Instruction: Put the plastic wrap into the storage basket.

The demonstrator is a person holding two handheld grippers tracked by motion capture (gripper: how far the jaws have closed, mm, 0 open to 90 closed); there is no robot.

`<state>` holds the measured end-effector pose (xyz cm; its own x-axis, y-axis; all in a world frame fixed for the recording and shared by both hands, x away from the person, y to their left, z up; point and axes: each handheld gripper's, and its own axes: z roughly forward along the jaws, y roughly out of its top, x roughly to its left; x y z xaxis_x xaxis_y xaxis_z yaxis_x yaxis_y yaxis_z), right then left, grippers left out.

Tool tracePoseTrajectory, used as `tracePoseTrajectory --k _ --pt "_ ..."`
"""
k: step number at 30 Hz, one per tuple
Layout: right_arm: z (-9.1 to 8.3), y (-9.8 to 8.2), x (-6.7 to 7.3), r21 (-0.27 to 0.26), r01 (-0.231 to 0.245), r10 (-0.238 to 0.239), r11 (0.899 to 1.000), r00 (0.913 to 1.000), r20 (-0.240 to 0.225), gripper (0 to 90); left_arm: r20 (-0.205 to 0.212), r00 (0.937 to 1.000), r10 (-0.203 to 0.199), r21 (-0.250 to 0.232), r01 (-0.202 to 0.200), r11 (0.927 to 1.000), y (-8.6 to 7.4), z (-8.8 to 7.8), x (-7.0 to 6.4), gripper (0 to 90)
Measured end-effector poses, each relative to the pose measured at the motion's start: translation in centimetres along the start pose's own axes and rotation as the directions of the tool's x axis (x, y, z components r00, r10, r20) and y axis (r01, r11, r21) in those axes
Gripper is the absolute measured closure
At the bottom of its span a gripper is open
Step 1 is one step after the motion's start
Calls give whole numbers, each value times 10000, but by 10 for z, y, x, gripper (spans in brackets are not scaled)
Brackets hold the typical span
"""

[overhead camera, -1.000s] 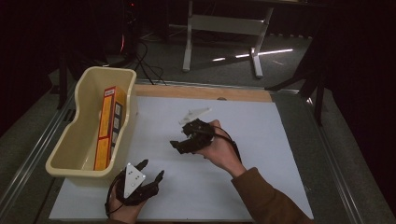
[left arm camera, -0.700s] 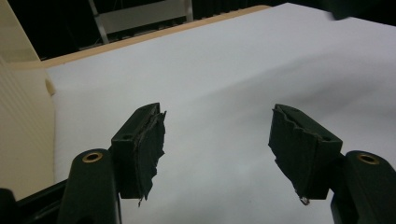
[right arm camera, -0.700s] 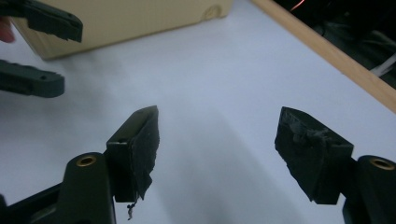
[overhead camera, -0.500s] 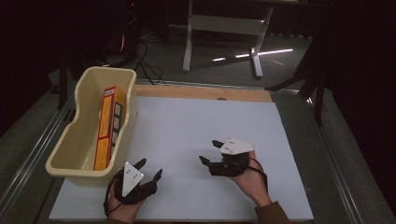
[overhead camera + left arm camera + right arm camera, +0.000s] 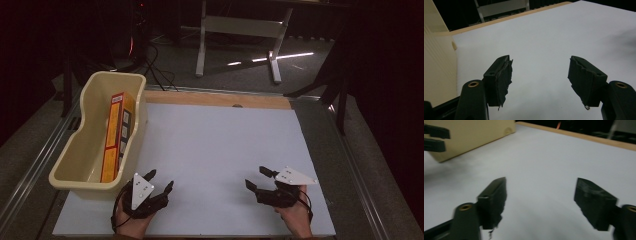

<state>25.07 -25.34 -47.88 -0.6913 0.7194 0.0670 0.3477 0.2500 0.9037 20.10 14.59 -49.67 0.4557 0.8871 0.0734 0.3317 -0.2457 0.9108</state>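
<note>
My left gripper point(image 5: 160, 180) rests low on the white sheet point(image 5: 215, 145) near the front edge, just right of a cream plastic bin point(image 5: 65, 170). Its jaws stand open and empty, as the left gripper view point(image 5: 539, 75) confirms. My right gripper point(image 5: 255, 177) lies at the front right of the sheet and points left. Its jaws have just been opening and now stand wide with nothing between them point(image 5: 540, 195). An orange and red carton point(image 5: 116, 135) stands on edge inside the bin.
The bin's wall point(image 5: 439, 62) is close on the left gripper's left; the right gripper view has the bin point(image 5: 474, 135) and the left gripper's jaw tips point(image 5: 434, 137) farther off. A wooden strip point(image 5: 215, 99) borders the sheet's far side. Beyond it are a white stand point(image 5: 240, 30) and cables point(image 5: 155, 65).
The right hand has moved from the middle of the sheet back to its front right and sunk lower, its jaws spreading wider. The left hand has stayed put.
</note>
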Motion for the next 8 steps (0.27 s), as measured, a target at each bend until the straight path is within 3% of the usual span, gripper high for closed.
tracePoseTrajectory --k 4,8 --pt "-15 -6 -5 -141 -164 168 9998 9993 336 201 -7 10000 -9 120 9 9999 0 1 -1 349" --pt "-15 -7 -9 -161 -122 127 9998 9993 356 189 -61 10000 -28 298 29 9996 -1 3 0 346"
